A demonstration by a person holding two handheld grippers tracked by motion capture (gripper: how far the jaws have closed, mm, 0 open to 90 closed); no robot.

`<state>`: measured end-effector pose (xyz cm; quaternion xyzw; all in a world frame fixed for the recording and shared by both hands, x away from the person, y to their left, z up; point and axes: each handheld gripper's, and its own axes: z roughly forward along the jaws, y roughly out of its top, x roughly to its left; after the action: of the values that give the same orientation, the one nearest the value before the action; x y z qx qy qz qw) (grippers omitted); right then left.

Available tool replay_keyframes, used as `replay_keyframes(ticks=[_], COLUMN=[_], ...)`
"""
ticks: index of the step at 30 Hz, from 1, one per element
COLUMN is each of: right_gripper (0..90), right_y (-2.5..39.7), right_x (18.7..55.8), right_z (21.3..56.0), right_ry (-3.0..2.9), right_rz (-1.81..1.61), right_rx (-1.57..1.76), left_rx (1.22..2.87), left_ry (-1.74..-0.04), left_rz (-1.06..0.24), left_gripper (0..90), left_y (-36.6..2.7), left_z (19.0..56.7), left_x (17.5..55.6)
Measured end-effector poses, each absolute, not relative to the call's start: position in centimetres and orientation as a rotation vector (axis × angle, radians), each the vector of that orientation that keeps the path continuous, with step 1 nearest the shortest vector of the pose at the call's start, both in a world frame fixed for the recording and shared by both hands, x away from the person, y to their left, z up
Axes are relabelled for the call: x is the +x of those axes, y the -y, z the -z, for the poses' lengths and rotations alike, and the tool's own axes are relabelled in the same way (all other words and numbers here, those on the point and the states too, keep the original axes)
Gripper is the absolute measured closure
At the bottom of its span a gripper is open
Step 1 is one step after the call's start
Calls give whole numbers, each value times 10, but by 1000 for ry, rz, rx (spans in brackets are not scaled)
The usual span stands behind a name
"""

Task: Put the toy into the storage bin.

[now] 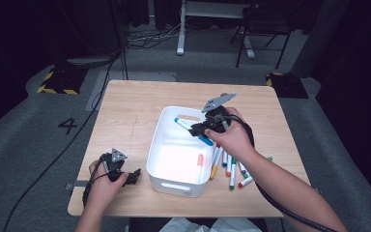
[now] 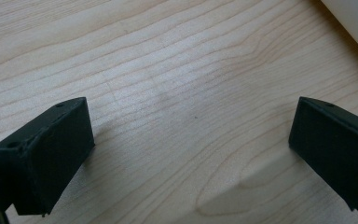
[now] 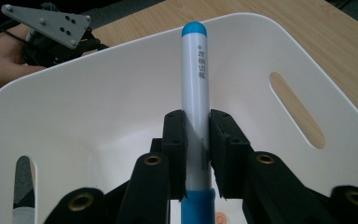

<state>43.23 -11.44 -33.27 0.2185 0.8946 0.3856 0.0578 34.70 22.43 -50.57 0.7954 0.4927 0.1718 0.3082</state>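
Over the white bin (image 1: 178, 159), the right gripper (image 1: 199, 129) holds a blue-capped marker (image 1: 192, 130), its jaws clamped on the white barrel, as the right gripper view makes plain (image 3: 194, 116); the marker hangs above the bin's open mouth, not yet let go. One orange marker (image 1: 200, 162) already lies on the bin floor; a loose cluster of markers (image 1: 229, 166) waits on the table (image 1: 125, 111) just beside the bin's right wall, so most of the sorting appears to remain. At the near left corner the left gripper (image 1: 134, 177) rests low over bare wood, jaws wide apart and holding nothing; the next step is likely to release the blue marker.
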Motion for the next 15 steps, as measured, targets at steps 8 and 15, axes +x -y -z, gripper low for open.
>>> replay_keyframes(ticks=[8, 15], right_gripper=[767, 766], right_y=[110, 105], right_x=[432, 428], right_z=[348, 354], right_ry=[-2758, -2784], right_rz=[-1084, -1005], right_rx=[655, 625], left_rx=[2104, 2102], left_ry=[-1303, -1301], left_rz=[-453, -452], left_gripper=[2, 2], left_y=[-224, -224], left_z=[506, 506], left_x=[347, 347])
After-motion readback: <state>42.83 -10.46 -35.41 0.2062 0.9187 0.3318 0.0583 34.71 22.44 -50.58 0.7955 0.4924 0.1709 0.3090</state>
